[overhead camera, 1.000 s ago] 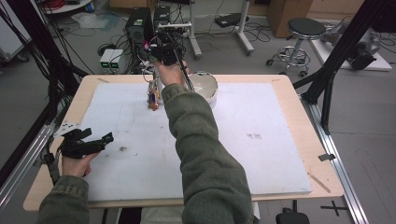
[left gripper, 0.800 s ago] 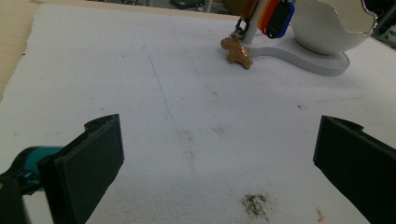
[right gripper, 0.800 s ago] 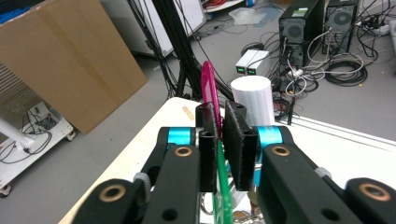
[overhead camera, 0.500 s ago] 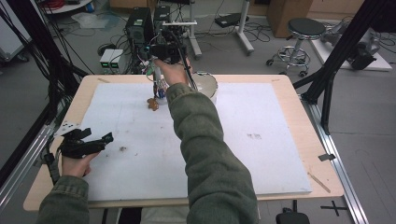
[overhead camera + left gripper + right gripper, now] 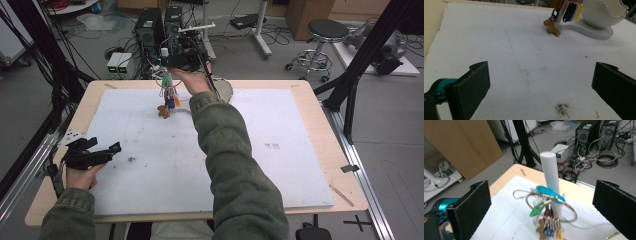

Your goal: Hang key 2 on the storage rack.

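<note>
Standing at the table, I see the right gripper (image 5: 176,61) held out over the far edge, at about 12 o'clock from the person, above a white post (image 5: 551,185) that rises from a flat white stand (image 5: 587,28). Its 2 black jaws are spread wide in the right gripper view and clasp nothing; the post stands upright between them, apart from both.

A bunch of keys (image 5: 545,205) hangs around that post: a big wire ring (image 5: 570,213) encircles it, with a teal tag (image 5: 547,192) and a green tag (image 5: 535,211) on top and smaller coloured tags dangling beneath (orange, blue and yellow ones show in the left gripper view). A small brown figure (image 5: 552,27) on the same bunch lies on the white mat (image 5: 150,165) at the foot of the stand, at roughly 7 o'clock from the post in the high view.

On the same stand, at 3 o'clock from the post, sits a white bowl (image 5: 605,12); from here I cannot tell what is inside it.

The left gripper (image 5: 90,152) rests low at about 9 o'clock on the table, well apart from the keys, its jaws also wide apart and empty over a dark smudge (image 5: 562,109) on the mat.
</note>
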Available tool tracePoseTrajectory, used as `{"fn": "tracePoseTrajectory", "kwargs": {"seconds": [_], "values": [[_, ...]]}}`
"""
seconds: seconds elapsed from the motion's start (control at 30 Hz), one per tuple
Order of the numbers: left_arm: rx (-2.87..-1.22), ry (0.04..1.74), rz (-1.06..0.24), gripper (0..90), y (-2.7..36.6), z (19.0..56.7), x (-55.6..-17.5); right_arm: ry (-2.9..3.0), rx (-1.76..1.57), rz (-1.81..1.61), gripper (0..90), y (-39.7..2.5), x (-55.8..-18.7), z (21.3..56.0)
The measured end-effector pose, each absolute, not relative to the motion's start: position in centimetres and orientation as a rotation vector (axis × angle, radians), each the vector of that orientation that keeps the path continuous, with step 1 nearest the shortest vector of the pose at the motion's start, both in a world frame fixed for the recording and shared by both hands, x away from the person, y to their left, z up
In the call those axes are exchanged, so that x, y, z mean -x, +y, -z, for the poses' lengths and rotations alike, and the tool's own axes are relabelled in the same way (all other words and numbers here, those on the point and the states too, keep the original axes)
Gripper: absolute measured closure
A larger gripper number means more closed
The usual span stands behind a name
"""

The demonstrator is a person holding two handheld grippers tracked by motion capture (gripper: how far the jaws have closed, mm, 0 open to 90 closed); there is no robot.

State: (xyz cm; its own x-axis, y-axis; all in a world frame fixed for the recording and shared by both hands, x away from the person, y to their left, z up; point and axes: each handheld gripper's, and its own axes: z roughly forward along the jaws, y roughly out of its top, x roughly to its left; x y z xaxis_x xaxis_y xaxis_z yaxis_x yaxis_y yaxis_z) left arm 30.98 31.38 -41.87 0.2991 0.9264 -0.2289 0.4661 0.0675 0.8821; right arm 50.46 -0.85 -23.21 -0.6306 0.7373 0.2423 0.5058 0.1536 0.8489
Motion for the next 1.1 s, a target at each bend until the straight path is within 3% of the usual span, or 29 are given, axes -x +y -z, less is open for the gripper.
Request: {"fn": "tracePoseTrajectory", "kwargs": {"seconds": [1.1], "values": [[-1.569, 1.321, -0.579, 2.2, 31.3, 41.8, -30.8, 2.177, -1.209, -1.444, 1.0, -9.1, -47.3, 24.8]]}}
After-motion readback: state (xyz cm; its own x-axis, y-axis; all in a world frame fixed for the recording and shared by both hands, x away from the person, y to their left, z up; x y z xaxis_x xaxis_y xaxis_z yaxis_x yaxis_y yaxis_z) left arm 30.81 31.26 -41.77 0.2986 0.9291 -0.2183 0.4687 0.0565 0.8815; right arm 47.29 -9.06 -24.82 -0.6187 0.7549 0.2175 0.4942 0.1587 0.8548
